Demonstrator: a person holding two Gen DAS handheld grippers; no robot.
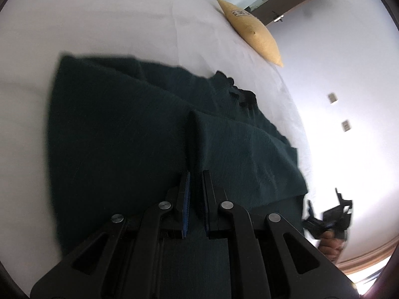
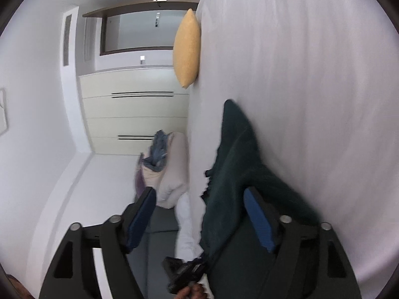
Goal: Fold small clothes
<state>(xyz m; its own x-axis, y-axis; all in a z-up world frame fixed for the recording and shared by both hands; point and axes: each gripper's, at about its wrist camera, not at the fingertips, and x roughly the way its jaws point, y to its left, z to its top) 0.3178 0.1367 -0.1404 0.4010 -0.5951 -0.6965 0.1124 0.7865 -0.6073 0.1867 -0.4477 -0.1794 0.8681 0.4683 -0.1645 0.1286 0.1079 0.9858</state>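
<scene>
Nearest the lens, the left gripper (image 1: 195, 182) has its blue-padded fingers (image 1: 185, 194) drawn almost together on a raised ridge of the dark green knit garment (image 1: 119, 134), apparently pinching that fold, though the gap between the pads is dim. The garment lies spread on the white bed (image 1: 112, 20), its ruffled neckline toward the yellow cushion (image 1: 254, 32) at the far edge, and one panel seems already laid over the body, so I judge the fold begun but far from finished: it is not yet a compact stack. Farther right in that view, the right gripper (image 1: 331, 216) hangs off the bed's edge. From its own camera, its fingers (image 2: 259, 221) stand wide apart and released, one pad lying just beside or against the garment's side, nothing held between them. Beyond, a pile of other clothes (image 2: 159, 159) waits beside the bed, so more pieces appear left to fold.
</scene>
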